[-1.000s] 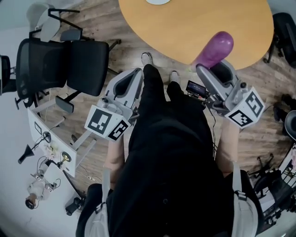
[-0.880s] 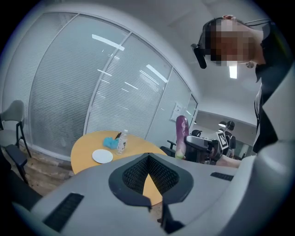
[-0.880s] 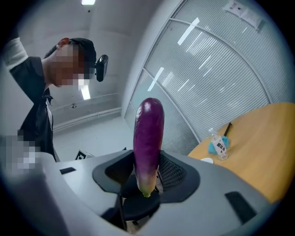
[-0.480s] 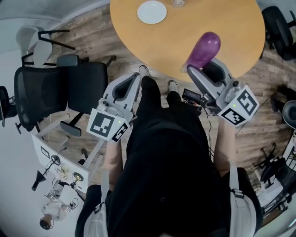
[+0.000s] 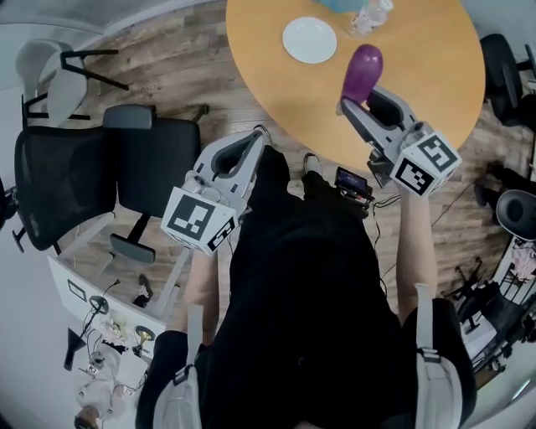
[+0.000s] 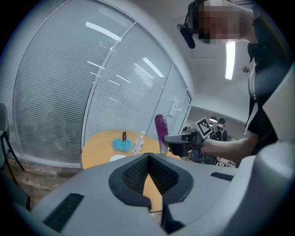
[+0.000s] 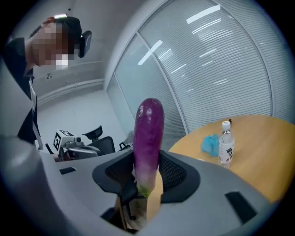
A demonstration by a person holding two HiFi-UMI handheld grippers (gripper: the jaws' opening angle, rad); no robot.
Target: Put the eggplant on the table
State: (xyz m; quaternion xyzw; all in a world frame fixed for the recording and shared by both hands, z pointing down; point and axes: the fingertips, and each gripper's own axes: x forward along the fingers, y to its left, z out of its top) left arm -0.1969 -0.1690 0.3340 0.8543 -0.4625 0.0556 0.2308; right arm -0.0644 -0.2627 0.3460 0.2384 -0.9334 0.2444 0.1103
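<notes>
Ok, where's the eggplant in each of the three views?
Head view: upper right, the eggplant over the table's near edge, held in the right gripper.
Left gripper view: centre, the eggplant upright beyond the jaws.
Right gripper view: centre, the eggplant upright between the jaws.
Shared landmark: the water bottle.

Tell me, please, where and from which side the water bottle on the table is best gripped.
Probably the water bottle round its straight middle body, below the cap, with the jaws level. It stands upright and is narrow, so a sideways grip fits. Come from the open side of the table, away from the blue thing that sits close beside it.
</notes>
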